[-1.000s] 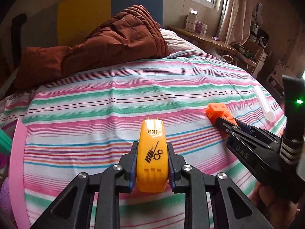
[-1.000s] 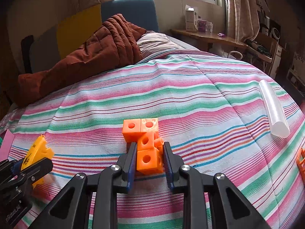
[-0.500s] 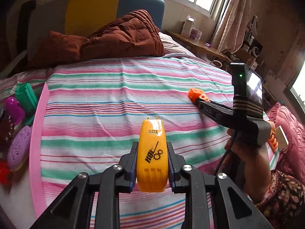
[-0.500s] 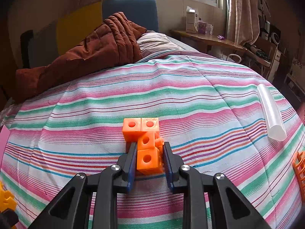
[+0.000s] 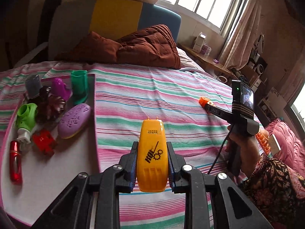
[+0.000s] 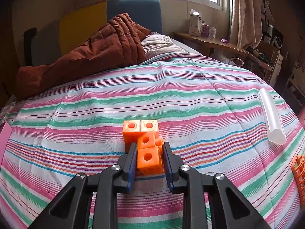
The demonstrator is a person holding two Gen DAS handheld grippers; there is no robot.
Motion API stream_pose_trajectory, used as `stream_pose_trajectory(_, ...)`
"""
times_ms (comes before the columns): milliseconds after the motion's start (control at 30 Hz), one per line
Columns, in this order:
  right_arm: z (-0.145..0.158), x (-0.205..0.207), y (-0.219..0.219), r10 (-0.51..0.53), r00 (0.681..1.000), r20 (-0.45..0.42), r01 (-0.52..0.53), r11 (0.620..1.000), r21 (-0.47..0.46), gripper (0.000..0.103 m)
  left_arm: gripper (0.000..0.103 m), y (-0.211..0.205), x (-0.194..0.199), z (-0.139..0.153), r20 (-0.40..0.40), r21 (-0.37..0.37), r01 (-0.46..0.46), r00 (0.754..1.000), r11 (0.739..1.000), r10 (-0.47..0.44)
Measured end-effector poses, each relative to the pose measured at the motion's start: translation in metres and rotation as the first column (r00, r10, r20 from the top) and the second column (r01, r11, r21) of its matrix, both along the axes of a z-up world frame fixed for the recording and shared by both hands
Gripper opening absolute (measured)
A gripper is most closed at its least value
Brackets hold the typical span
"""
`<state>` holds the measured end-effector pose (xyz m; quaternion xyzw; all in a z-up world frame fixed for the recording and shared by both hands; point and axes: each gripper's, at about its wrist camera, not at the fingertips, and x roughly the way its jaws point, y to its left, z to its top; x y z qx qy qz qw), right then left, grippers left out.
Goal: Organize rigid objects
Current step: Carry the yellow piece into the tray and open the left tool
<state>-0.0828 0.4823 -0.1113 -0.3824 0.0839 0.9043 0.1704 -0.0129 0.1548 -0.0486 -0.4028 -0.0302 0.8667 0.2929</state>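
My left gripper (image 5: 152,150) is shut on a yellow plastic piece with a black gear logo (image 5: 152,152), held above the striped bed near a white tray with a pink rim (image 5: 66,164). My right gripper (image 6: 149,150) is shut on an orange block made of joined cubes with holes (image 6: 147,148), held low over the bedsheet. The right gripper also shows in the left wrist view (image 5: 207,105), with the orange block (image 5: 203,100) at its tip.
The tray holds a purple oval case (image 5: 74,120), a green cup (image 5: 79,88), a red piece (image 5: 44,141), a red tube (image 5: 15,165) and several others. A clear tube (image 6: 271,114) and an orange grid piece (image 6: 299,173) lie at the right. A brown quilt (image 6: 91,57) lies at the back.
My left gripper has swung left with the yellow piece, bringing the tray and its objects into view. My right gripper has held almost still with the orange block.
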Motion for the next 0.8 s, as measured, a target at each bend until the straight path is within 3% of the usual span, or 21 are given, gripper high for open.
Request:
stream_pose_trajectory(167, 0.006, 0.005, -0.004, 0.022, 0.999, -0.026, -0.022, 1.0, 0.007, 0.025, 0.026, -0.039, -0.001, 0.003, -0.01, -0.001, -0.059, 0.998, 0.998, 0.059)
stream_pose_trajectory(467, 0.011, 0.013, -0.017, 0.041, 0.999, -0.034, -0.04, 0.999, 0.032, 0.025, 0.026, -0.104, -0.002, -0.014, -0.047, -0.093, -0.181, 0.983, 0.979, 0.177)
stream_pose_trajectory(800, 0.014, 0.024, -0.021, 0.028, 0.999, -0.044, -0.027, 0.999, 0.032, 0.025, 0.028, -0.135, -0.012, -0.036, 0.008, -0.129, -0.258, 0.965, 0.957, 0.261)
